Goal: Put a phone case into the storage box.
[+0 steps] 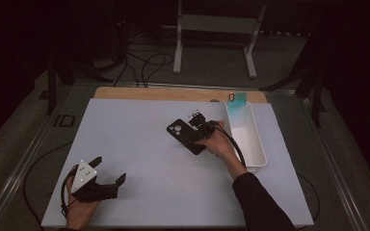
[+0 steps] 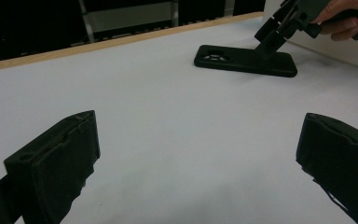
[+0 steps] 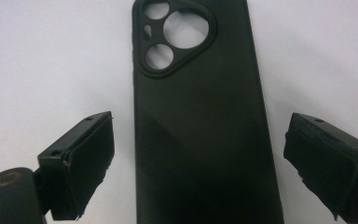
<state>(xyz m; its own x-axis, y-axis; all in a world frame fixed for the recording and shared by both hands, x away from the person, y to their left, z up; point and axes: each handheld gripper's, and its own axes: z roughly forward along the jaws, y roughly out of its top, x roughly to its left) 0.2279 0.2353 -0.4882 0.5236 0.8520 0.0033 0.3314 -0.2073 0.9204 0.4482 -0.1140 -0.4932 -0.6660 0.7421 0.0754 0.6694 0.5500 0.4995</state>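
Left claw (image 1: 108,169): lower left of the high view, my jaws spread wide over bare mat (image 1: 139,144).
Right claw (image 1: 200,122): centre frame, my jaws apart, either side of the case.
Case (image 1: 185,136): black, flat on the mat, camera cutout up-left.
Tray (image 1: 259,144): white, right of the case.

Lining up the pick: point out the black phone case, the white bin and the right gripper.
black phone case (image 3: 200,140): right gripper view, middle of its back.
white bin (image 1: 257,139): high view, right rim.
right gripper (image 3: 198,161): right gripper view, midway between its fingertips.
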